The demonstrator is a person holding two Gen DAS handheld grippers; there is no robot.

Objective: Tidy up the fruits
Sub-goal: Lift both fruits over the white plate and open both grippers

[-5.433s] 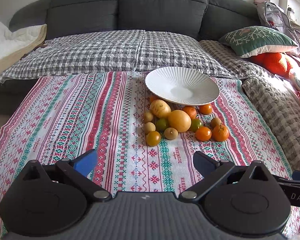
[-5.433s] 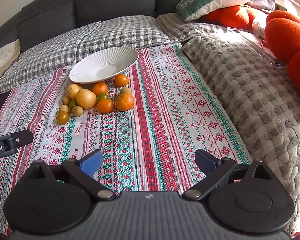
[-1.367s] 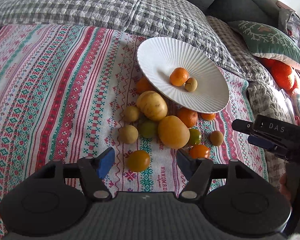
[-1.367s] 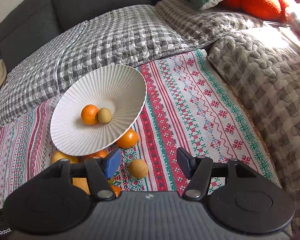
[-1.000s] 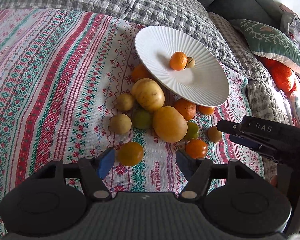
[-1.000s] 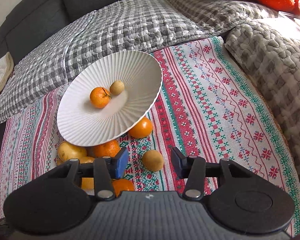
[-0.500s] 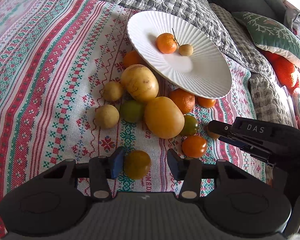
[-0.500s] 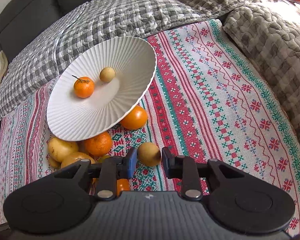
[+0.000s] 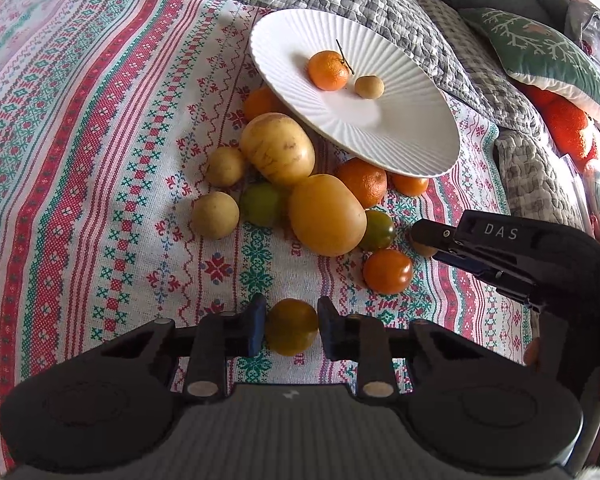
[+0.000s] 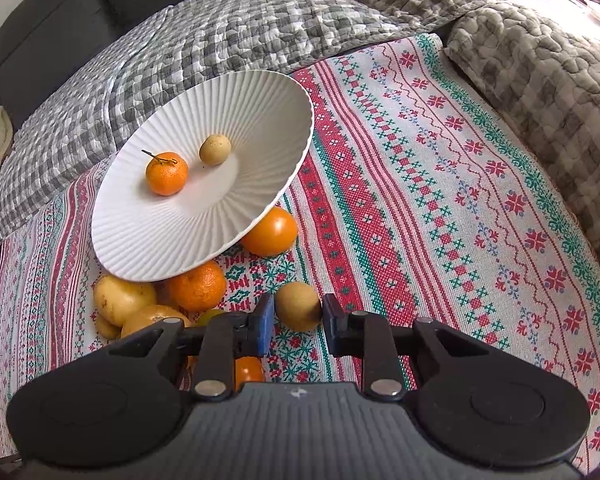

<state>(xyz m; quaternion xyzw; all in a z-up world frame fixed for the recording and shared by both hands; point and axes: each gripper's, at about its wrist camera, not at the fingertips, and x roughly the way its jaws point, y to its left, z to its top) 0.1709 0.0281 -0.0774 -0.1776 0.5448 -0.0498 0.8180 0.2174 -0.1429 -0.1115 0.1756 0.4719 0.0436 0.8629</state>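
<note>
Both grippers clamp fruit just short of the plate (image 9: 400, 152): left gripper (image 9: 291, 330) grips a tomato (image 9: 291, 332), right gripper (image 10: 298, 316) a longan (image 10: 298, 306).

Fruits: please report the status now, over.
Left gripper shut on yellow-orange fruit. Right gripper shut on tan fruit. Plate holds two fruits; path clear.
</note>
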